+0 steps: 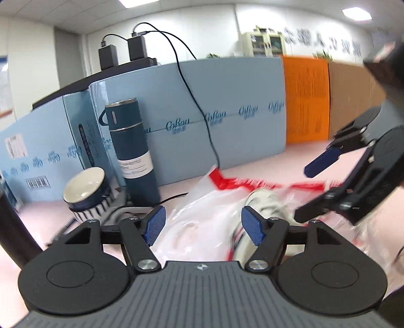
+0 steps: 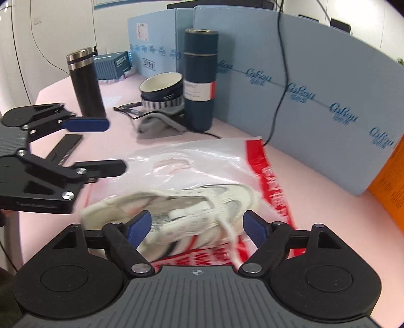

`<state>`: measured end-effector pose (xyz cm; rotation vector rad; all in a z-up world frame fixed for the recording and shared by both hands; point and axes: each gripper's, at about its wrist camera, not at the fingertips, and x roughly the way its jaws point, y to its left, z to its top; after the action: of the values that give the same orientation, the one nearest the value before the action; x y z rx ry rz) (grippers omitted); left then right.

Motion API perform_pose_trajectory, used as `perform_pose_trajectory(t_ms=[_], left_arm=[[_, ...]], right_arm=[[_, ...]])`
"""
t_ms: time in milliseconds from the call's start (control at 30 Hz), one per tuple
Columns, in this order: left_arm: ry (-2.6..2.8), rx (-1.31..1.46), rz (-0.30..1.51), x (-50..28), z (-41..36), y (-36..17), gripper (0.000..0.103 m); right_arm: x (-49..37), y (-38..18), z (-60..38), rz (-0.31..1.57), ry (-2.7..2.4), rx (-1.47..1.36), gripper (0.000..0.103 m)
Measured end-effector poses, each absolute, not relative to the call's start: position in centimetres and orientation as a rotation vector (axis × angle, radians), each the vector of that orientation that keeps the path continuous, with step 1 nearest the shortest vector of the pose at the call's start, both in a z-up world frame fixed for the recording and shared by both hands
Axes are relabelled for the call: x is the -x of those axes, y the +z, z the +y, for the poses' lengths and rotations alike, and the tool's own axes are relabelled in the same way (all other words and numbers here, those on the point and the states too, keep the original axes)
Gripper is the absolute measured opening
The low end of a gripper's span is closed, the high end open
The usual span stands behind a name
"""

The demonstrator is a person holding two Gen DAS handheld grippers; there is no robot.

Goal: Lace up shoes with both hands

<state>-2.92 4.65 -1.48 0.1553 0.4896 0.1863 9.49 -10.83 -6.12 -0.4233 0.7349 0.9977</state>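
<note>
The white shoe (image 2: 176,214) lies on its side on a plastic bag (image 2: 202,161) on the pink counter (image 2: 315,191). Both the left tongs (image 1: 203,224) and right tongs (image 2: 195,228) stand spread, pinching nothing. To do this well, bring the right tongs down on the loose lace (image 2: 229,227) near its end (it looks blurred here) and steady the shoe with the left.

Pink tabletop (image 2: 315,176), blue foam partition (image 1: 240,126), white walls (image 1: 252,27), ceiling light panels (image 1: 357,11)

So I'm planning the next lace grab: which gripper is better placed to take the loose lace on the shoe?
Probably the right gripper: its open jaws straddle the white shoe, with the loose lace between the pads. The left gripper, also open, faces mostly the plastic bag.
</note>
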Motion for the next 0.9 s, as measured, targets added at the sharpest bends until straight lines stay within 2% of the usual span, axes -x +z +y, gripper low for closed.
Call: perform_pose_trajectory(t_ms=[133, 200, 233, 300, 367, 467, 633, 900], left_arm=[[0.135, -0.199, 0.487, 2.4, 4.0, -1.6, 0.064], [0.096, -0.233, 0.481, 2.0, 3.3, -1.6, 0.064], [0.074, -0.255, 0.479, 1.7, 2.9, -1.7, 0.064], [0.040, -0.297, 0.481, 0.8, 2.3, -1.9, 0.064], [0.022, -0.328, 0.475, -0.1, 1.8, -2.2, 0.060], [0.007, -0.397, 0.491, -1.5, 1.1, -2.8, 0.050], [-0.081, -0.573, 0.540, -2.9, -0.7, -4.5, 0.025], [-0.176, -0.757, 0.589, -4.9, -2.1, -6.3, 0.022]], right_arm=[[-8.8, -7.9, -9.9, 0.760, 0.929, 0.420, 0.079], [-9.6, -8.7, -10.7, 0.808, 0.897, 0.315, 0.062], [-10.2, -9.0, -11.5, 0.868, 0.901, 0.209, 0.047], [-11.5, -9.7, -13.0, 0.978, 0.902, -0.001, 0.034], [-12.0, -10.3, -14.4, 1.024, 0.894, -0.144, 0.023], [-13.1, -11.6, -16.7, 1.107, 0.872, -0.417, 0.023], [-13.8, -13.9, -18.7, 1.192, 0.834, -0.710, 0.023], [-14.0, -15.6, -20.0, 1.237, 0.811, -0.874, 0.023]])
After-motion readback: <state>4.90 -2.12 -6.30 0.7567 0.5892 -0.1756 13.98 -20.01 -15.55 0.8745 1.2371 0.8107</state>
